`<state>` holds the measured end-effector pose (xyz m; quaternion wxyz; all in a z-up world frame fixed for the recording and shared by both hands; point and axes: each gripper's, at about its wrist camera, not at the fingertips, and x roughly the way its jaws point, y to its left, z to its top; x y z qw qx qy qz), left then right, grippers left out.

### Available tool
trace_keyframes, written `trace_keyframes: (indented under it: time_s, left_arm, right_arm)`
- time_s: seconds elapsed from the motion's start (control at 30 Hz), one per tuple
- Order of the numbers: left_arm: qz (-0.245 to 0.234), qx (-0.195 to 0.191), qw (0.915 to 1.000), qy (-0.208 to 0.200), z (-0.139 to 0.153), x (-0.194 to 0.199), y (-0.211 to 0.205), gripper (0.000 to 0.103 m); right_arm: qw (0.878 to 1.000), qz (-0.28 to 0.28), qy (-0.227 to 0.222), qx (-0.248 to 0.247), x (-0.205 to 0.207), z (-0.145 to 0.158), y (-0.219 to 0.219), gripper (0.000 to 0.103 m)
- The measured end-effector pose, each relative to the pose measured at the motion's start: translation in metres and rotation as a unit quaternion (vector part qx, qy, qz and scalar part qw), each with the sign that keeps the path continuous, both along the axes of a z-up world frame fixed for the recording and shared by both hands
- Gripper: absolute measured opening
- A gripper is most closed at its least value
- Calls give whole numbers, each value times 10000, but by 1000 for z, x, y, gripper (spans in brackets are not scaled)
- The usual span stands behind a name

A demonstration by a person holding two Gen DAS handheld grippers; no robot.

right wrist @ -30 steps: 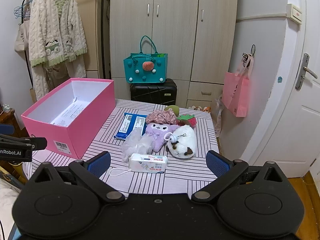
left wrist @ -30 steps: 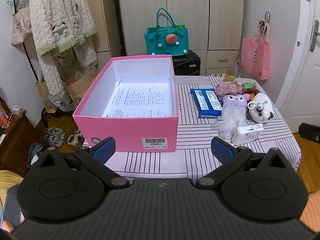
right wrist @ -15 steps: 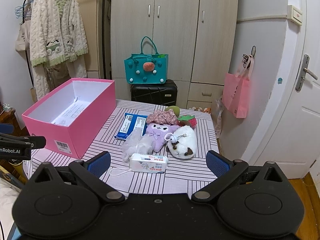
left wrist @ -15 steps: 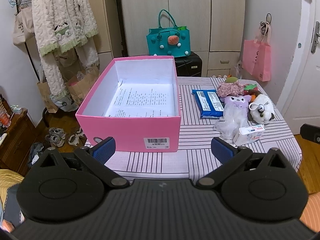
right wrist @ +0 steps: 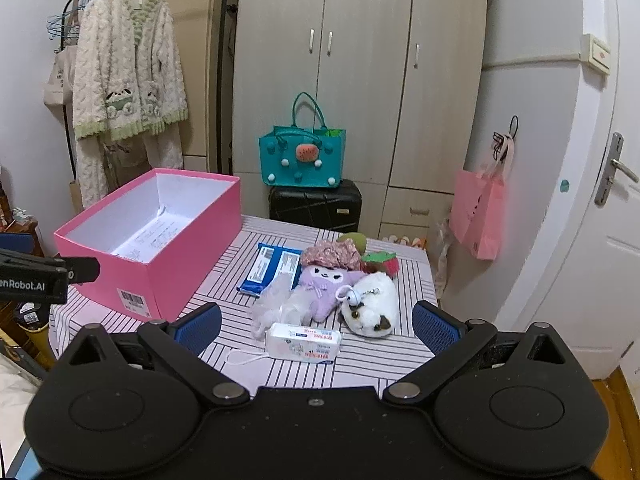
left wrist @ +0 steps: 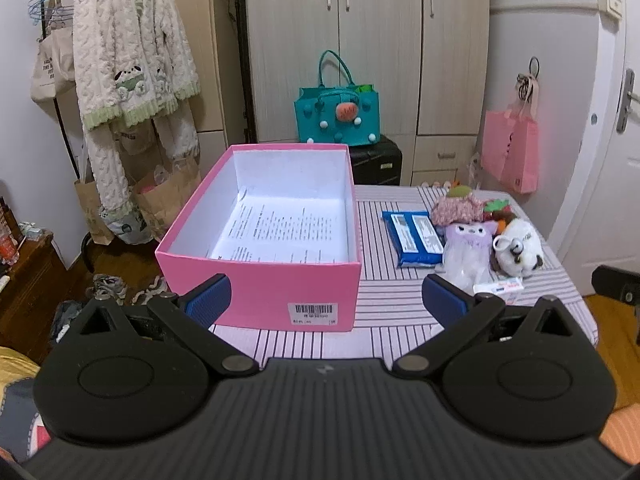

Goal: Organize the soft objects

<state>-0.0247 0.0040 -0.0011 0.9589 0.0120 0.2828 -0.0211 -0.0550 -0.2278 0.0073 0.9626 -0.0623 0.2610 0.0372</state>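
A pink open box [left wrist: 256, 280] [right wrist: 172, 256] with printed paper inside stands on the left of the striped table [left wrist: 384, 292]. To its right lie a blue packet [right wrist: 272, 268], a purple plush [right wrist: 326, 284] [left wrist: 468, 240], a white plush [right wrist: 374, 308] [left wrist: 520, 248], a pink knitted item [right wrist: 330, 254], a strawberry toy [right wrist: 382, 262], a white mesh puff [right wrist: 280, 306] and a tissue pack [right wrist: 304, 342]. My left gripper [left wrist: 326, 302] is open and empty, before the box's near wall. My right gripper [right wrist: 318, 324] is open and empty, just short of the tissue pack.
A teal bag [right wrist: 302, 158] sits on a black suitcase [right wrist: 316, 204] behind the table, by the wardrobe. A pink bag [right wrist: 480, 216] hangs on the right by the door. A robe [left wrist: 128, 80] hangs at left; shoes [left wrist: 108, 284] lie on the floor.
Both grippers have risen and tilted a little, so the table sits lower in both views. Both stay open and empty. Nothing on the table has moved.
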Motion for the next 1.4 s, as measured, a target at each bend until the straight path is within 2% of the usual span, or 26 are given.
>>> trace_keyframes:
  time_s: [0.2,0.4,0.5,0.6,0.73,0.87,1.0,1.17,1.23,1.4]
  left_arm:
    - [94,-148,9998,-47,-2,3,4,103]
    - [74,62,9999,-55,-2,17,2,103]
    - [-101,-7,9999,-6,-1,28,0,103]
    - [-250,-127,9994,-189,-2,36,-4,103]
    - [-723,-489,9959,-226,-7,53,-14,103]
    - [-1072,-400,9934,-80,-17,74,-39,103]
    - [-1502,-518,9873,42,-24,94,-65,102]
    - [-1930,-542,9797,78,-37,120,-99,99]
    - [-2062,-598,9766,161,-43,131,-111,97]
    - [-2539,-809,9627,477,-62,160,-137,90]
  right_arm:
    - [9998,83,-68,140,4,-4,-6,103]
    - [9991,347,47,236,15,-16,-26,103]
    - [9986,280,156,410,27,-27,-42,103]
    - [9972,285,169,677,38,-39,-58,103]
    - [9953,266,54,931,54,-55,-77,103]
    - [9930,343,107,1126,73,-70,-92,103]
    - [9908,470,273,1242,95,-83,-103,103]
    - [9927,444,447,1031,121,-96,-107,102]
    - [9906,488,594,1134,135,-103,-112,95]
    - [9872,526,852,1243,160,-122,-123,92]
